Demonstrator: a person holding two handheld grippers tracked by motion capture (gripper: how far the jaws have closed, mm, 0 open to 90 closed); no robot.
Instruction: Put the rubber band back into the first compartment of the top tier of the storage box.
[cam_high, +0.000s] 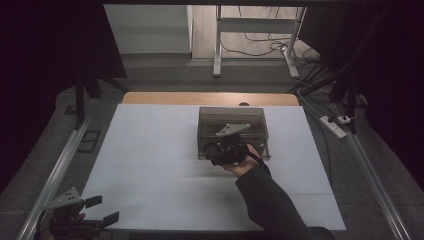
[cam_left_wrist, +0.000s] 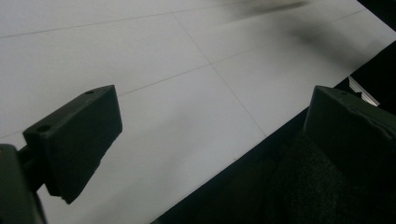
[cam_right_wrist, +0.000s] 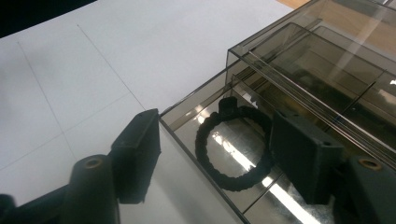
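Note:
A smoked clear plastic drawer box (cam_high: 232, 121) stands on the white table top (cam_high: 150, 150), right of the middle. Its lowest drawer (cam_right_wrist: 187, 116) is pulled out toward me. Inside it lies a black ridged ring (cam_right_wrist: 236, 156) with a small tab. My right gripper (cam_high: 223, 144) is at the box's front, held in a hand with a dark sleeve. In the right gripper view, the right gripper (cam_right_wrist: 217, 135) is open, one jaw outside the drawer's front wall and the other over the ring. My left gripper (cam_high: 104, 210) hangs open and empty at the table's near left corner (cam_left_wrist: 210, 135).
The white top ends in a dark near edge (cam_left_wrist: 261, 140) just under the left gripper. Metal rails (cam_high: 55, 170) run along both sides of the table. A strip of wooden top (cam_high: 165, 97) shows behind it, with a desk frame (cam_high: 218, 45) and cables on the floor beyond.

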